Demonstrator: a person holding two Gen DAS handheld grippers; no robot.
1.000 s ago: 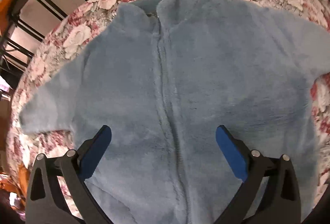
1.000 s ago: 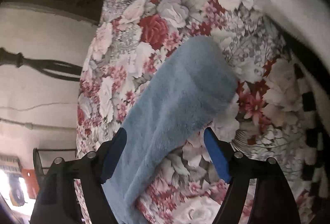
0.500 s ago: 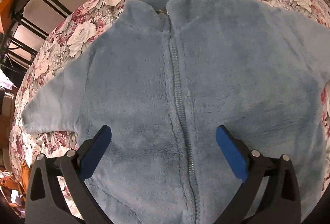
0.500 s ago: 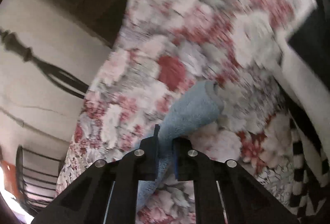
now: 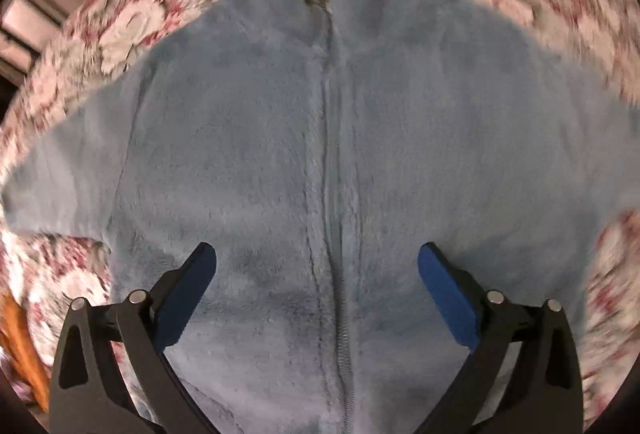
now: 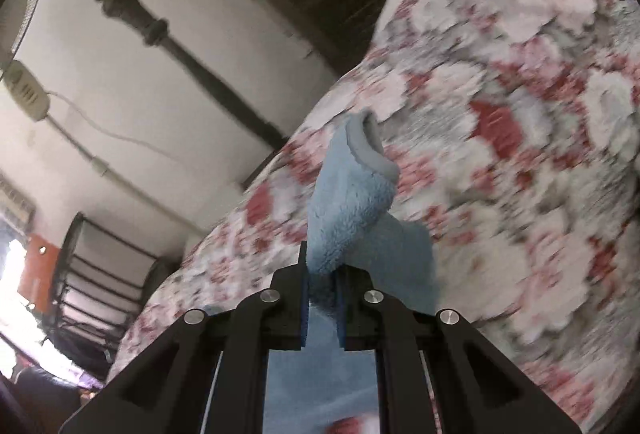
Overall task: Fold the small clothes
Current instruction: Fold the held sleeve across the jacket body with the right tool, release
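A light blue fleece jacket (image 5: 328,162) lies flat, front up, zipper shut, on a floral bedspread (image 5: 132,22), collar at the far side. My left gripper (image 5: 316,266) is open and empty, hovering over the jacket's lower middle. My right gripper (image 6: 322,290) is shut on the jacket's sleeve (image 6: 352,206) and holds it lifted above the bedspread (image 6: 520,162), the cuff standing up past the fingers.
The bed's edge runs along the left in the right wrist view, with a wall, a dark turned post (image 6: 160,30) and a black metal rack (image 6: 96,274) beyond. Another rack shows at the far left in the left wrist view (image 5: 24,30).
My right gripper closed on the sleeve and lifted it off the bedspread. My left gripper stayed open and shifted over the jacket toward its middle.
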